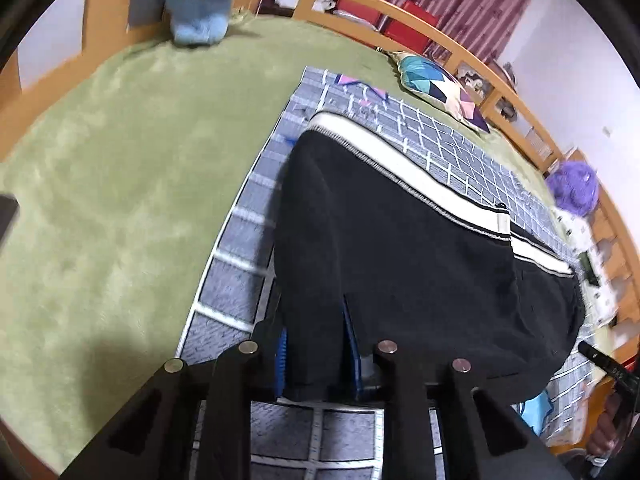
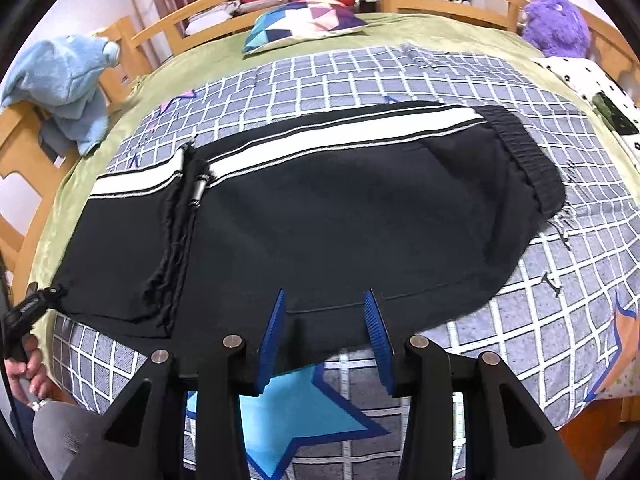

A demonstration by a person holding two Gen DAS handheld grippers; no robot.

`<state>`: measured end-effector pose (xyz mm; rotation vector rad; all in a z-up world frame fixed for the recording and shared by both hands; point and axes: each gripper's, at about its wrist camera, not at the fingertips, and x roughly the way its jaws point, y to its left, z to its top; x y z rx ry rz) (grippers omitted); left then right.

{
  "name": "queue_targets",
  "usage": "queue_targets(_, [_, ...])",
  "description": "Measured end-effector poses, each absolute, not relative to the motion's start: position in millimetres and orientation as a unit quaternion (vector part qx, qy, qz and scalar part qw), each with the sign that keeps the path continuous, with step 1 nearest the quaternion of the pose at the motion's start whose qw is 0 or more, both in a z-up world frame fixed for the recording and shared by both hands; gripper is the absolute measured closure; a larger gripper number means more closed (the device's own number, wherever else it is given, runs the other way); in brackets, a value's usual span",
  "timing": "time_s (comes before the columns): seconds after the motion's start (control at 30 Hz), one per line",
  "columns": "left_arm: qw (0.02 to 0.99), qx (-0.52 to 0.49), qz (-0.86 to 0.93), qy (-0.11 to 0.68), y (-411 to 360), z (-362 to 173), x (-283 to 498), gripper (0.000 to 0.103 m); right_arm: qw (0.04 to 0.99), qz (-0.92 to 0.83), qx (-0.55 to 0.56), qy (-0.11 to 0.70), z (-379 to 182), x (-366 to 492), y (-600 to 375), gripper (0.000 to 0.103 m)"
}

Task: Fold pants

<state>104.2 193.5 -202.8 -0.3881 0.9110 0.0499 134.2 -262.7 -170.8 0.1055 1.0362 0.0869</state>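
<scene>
grid blanket [image 2: 400, 76] under black pants [image 2: 340, 208] — left jaws clamped

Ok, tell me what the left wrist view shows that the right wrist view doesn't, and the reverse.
Only the left wrist view shows the left gripper up close, its fingers closed on the near edge of the black pants, and a dark flat object on the green blanket.

Only the right wrist view shows the right gripper open over the pants' near edge, the elastic waistband and the blue star on the checked cover.

Both show the pants, checked cover, patterned pillow, blue plush and purple plush.
</scene>
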Motion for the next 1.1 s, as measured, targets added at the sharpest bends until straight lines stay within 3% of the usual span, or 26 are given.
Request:
queue_targets(0.27, [0.910, -0.121, 0.021, 0.395, 137.5, -123.3, 115.3, 0.084, 0.880, 0.021, 0.034, 0.474, -165.0, 116.7, -279.2, 0.062])
queue_targets(0.47, [0.931, -0.017, -0.052, 0.360, 28.8, -71.6, 120.0, 0.085, 0.883, -0.013, 0.038, 0.468, -162.4, 109.0, -300.4, 0.062])
queue_targets(0.73, [0.902, 0.036, -0.162, 0.398, -110.8, -108.0, 133.5, 0.085, 0.878, -0.032, 0.111, 0.465, -158.7, 98.9, -343.9, 0.062])
queue_targets(0.87, [0.888, 0.020, -0.187, 0.421, -126.9, -132.3, 134.8, 0.085, 0.871, -0.046, 0.134, 0.470, -164.2, 93.9, -362.8, 0.062])
queue_targets(0.97, [0.890, -0.002, -0.209, 0.405, -118.4, -121.3, 126.1, 0.085, 0.870, -0.057, 0.132, 0.472, -166.5, 92.2, -368.4, 0.062])
queue_targets(1.0, [0.894, -0.014, -0.214, 0.393, -113.2, -113.6, 123.8, 0.084, 0.869, -0.060, 0.131, 0.472, -167.4, 92.2, -370.2, 0.062])
queue_targets(1.07, [0.903, -0.027, -0.207, 0.377, -103.6, -102.5, 119.6, 0.057, 0.868, -0.061, 0.131, 0.476, -170.0, 94.2, -370.6, 0.062])
queue_targets(1.1, [0.907, -0.034, -0.200, 0.370, -96.9, -98.4, 117.6, 0.053, 0.866, -0.060, 0.131, 0.478, -170.9, 95.5, -369.3, 0.062])
